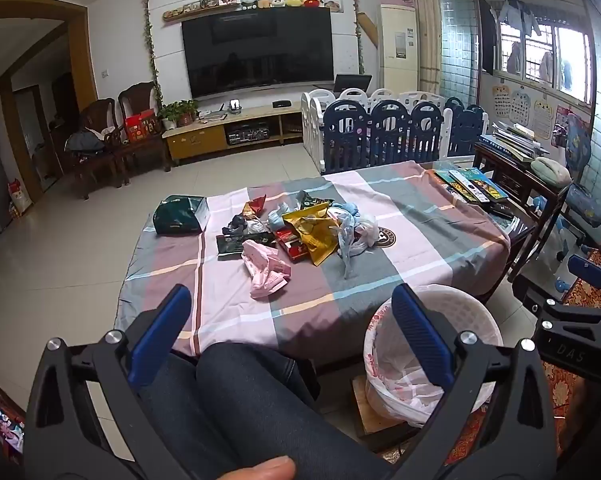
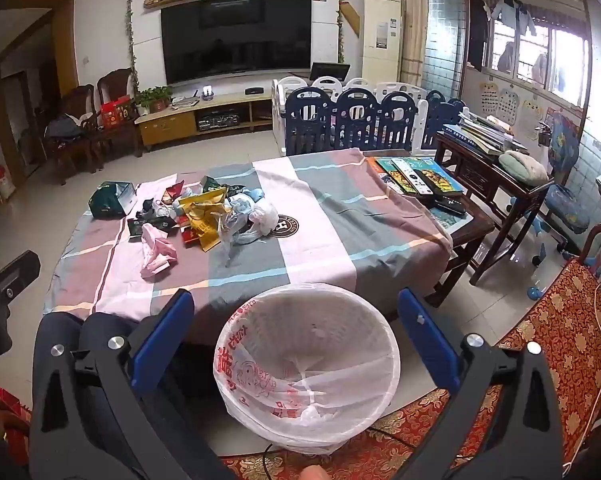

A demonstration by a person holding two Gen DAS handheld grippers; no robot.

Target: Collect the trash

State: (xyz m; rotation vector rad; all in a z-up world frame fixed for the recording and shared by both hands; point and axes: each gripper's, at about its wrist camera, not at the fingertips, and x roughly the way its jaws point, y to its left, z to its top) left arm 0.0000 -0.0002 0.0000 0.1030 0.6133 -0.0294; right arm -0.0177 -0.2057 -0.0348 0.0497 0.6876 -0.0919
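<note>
A heap of trash (image 1: 300, 232) lies on the striped tablecloth (image 1: 420, 240): a pink wrapper (image 1: 266, 270), a yellow snack bag (image 1: 314, 236), clear plastic bags (image 1: 352, 236) and a dark green bag (image 1: 180, 216). The heap also shows in the right wrist view (image 2: 208, 216). A white bin with a plastic liner (image 2: 306, 364) stands on the floor before the table; it also shows in the left wrist view (image 1: 432, 356). My left gripper (image 1: 290, 312) is open and empty, held above my knees, short of the table. My right gripper (image 2: 292, 316) is open and empty above the bin.
Books and remote controls (image 2: 416, 180) lie at the table's far right. A dark wooden side table (image 2: 496, 184) with stacked books stands right of it. A blue and white playpen fence (image 1: 392, 128) stands behind. A red patterned cushion (image 2: 548, 344) lies at the right.
</note>
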